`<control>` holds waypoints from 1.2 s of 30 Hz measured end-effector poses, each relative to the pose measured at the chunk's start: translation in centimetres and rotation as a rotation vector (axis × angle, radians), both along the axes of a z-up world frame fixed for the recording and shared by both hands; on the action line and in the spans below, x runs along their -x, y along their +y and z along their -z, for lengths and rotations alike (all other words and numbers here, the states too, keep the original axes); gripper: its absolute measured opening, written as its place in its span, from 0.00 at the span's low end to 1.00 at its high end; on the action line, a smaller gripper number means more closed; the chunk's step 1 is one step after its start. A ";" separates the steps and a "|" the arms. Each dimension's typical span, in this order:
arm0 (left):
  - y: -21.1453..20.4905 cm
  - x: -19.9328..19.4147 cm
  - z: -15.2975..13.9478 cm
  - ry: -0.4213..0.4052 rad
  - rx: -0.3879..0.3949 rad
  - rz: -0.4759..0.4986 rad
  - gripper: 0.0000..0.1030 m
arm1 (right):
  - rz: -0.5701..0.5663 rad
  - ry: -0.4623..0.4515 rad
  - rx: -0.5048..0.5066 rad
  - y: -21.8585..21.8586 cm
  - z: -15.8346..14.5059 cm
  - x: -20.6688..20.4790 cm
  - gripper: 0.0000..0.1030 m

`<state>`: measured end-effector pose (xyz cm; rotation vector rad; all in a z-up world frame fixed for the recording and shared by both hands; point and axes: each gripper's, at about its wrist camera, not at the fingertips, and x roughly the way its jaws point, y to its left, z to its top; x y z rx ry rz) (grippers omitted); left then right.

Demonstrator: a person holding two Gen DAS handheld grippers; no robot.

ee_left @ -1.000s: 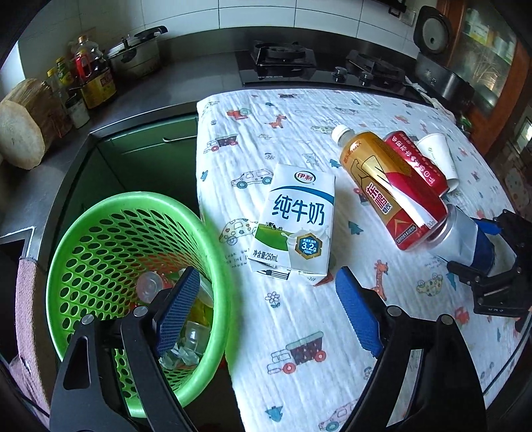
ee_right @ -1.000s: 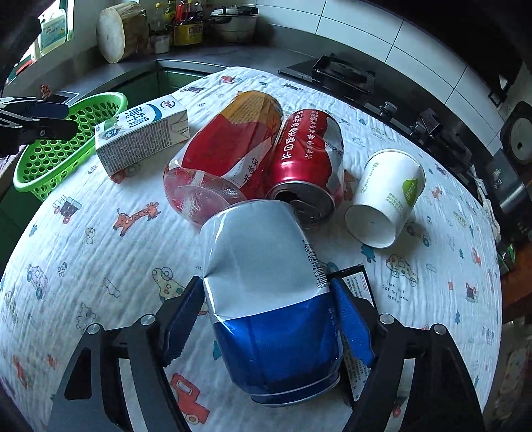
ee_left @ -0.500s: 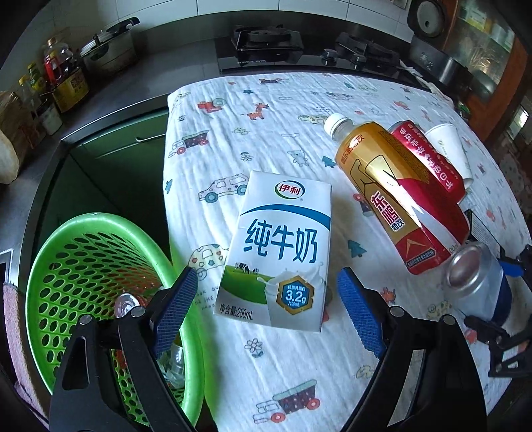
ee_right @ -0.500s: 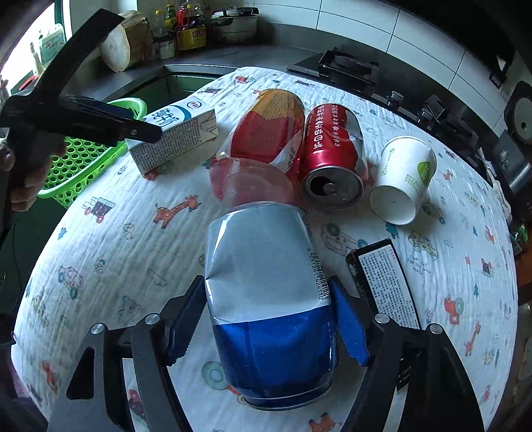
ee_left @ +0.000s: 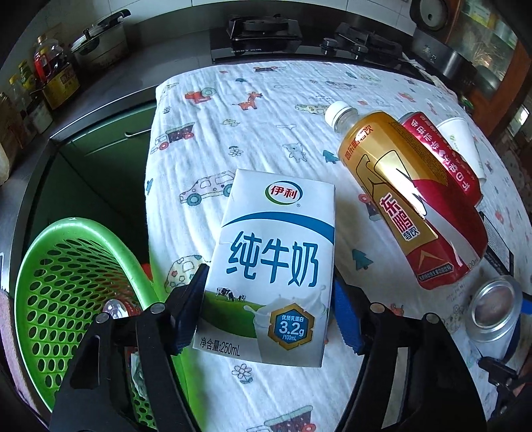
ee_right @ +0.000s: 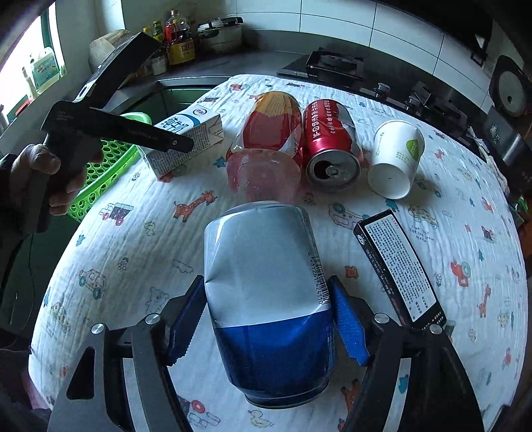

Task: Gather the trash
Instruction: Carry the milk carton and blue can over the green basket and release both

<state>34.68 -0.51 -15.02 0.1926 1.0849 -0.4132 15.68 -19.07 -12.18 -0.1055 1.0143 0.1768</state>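
Observation:
My left gripper (ee_left: 266, 315) stands around a white and blue milk carton (ee_left: 276, 262) lying on the cloth; both blue pads flank its sides, touching or very near. The carton also shows in the right wrist view (ee_right: 186, 139). My right gripper (ee_right: 266, 319) is shut on a dented silver and blue can (ee_right: 266, 292), held above the table; the can shows in the left wrist view (ee_left: 492, 312). A green basket (ee_left: 66, 285) with some trash in it stands left of the table.
On the cartoon-print cloth (ee_right: 133, 252) lie a gold and red bottle (ee_left: 395, 199), a red can (ee_right: 329, 146), a white paper cup (ee_right: 395, 159) and a black box (ee_right: 399, 266). Counter with stove (ee_left: 262, 30), pot and bottles behind.
My left gripper moved from over the basket to the right and forward, and its pads now flank the milk carton. My right gripper lifted the can up and back.

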 end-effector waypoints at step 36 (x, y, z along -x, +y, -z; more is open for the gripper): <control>21.2 5.1 -2.2 -0.063 -0.092 -0.364 0.67 | -0.157 -0.128 -0.152 13.1 -5.2 -4.9 0.68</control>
